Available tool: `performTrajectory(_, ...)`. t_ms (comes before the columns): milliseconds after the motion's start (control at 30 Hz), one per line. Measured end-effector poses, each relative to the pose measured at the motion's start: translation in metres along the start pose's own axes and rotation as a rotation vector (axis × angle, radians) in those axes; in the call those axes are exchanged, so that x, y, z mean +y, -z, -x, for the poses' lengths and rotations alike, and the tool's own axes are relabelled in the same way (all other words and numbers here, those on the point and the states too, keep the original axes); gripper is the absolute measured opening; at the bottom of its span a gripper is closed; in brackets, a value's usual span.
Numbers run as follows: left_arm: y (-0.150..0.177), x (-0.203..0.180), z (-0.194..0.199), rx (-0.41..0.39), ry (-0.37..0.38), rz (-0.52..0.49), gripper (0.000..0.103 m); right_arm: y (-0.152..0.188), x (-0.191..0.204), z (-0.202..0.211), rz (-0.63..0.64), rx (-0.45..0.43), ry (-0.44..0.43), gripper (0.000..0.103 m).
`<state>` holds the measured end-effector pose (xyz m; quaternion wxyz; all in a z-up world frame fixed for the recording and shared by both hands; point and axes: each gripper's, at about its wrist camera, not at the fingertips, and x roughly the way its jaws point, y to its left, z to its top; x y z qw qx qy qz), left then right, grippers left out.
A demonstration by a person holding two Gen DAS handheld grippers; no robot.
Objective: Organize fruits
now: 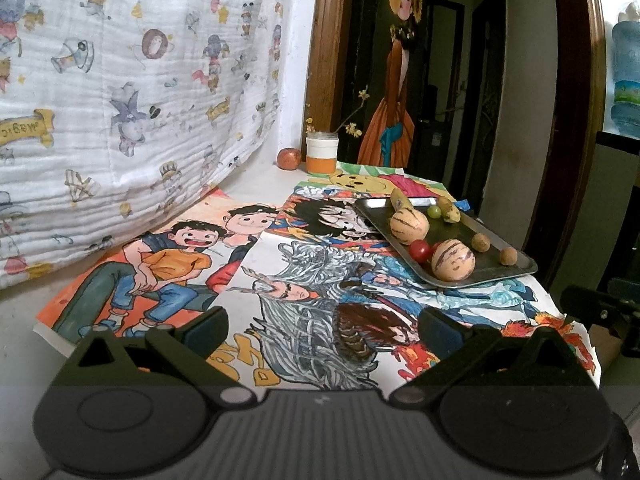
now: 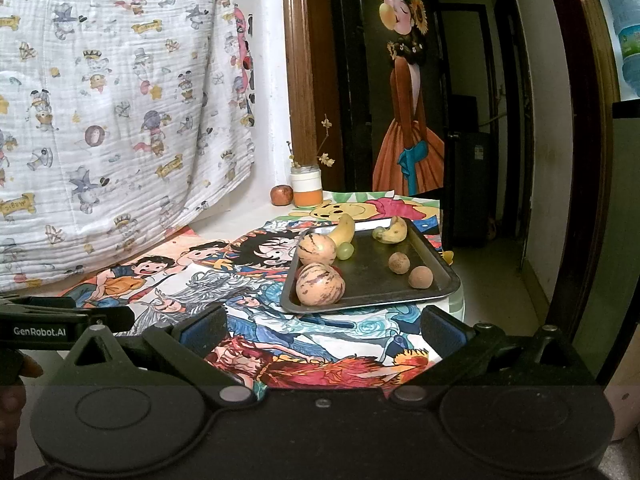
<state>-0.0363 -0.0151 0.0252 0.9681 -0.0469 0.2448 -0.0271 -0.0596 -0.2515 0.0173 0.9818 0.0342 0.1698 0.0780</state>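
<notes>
A dark, shallow metal tray (image 2: 400,280) with rounded corners sits at the far right of a table covered in glossy cartoon drawings (image 2: 256,320), and all the fruit lies on it. Two round pepino melons, pale yellow with purple streaks, sit along its left side: the near melon (image 2: 320,285) and the far melon (image 2: 317,250). A smooth green grape (image 2: 345,251) touches the far one, beside a curved yellow banana (image 2: 343,230); a second, spotted banana (image 2: 391,231) lies at the far edge. Two small, rough brown longans (image 2: 410,270) rest on the tray's right half, apart from each other.

The left wrist view alone shows clearly a shiny red cherry tomato (image 1: 419,250) between the two melons; in the right wrist view the near melon almost hides it. The right wrist view alone shows the left gripper's body, printed with a logo, and part of the hand holding it at the left edge.

Left gripper (image 1: 324,330) and right gripper (image 2: 322,326) hover near the table with jaws spread wide, grasping nothing. Against a crinkled printed cloth (image 1: 120,80) at the far side stand a white-and-orange jar (image 1: 322,154) and a reddish round fruit (image 1: 289,159).
</notes>
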Motion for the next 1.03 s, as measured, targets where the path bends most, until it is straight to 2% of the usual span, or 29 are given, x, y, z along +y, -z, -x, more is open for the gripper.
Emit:
performTrajectory(233, 0.0005, 0.0012, -0.0001, 0.017, 0.024, 0.008, 0.103, 0.0003, 0.0004, 0.0011, 0.002, 0.001, -0.002, 0.103)
performTrajectory(1033, 0.0034, 0.0014, -0.0008, 0.019, 0.013, 0.006, 0.103, 0.0020, 0.0026, 0.0005, 0.003, 0.008, -0.004, 0.103)
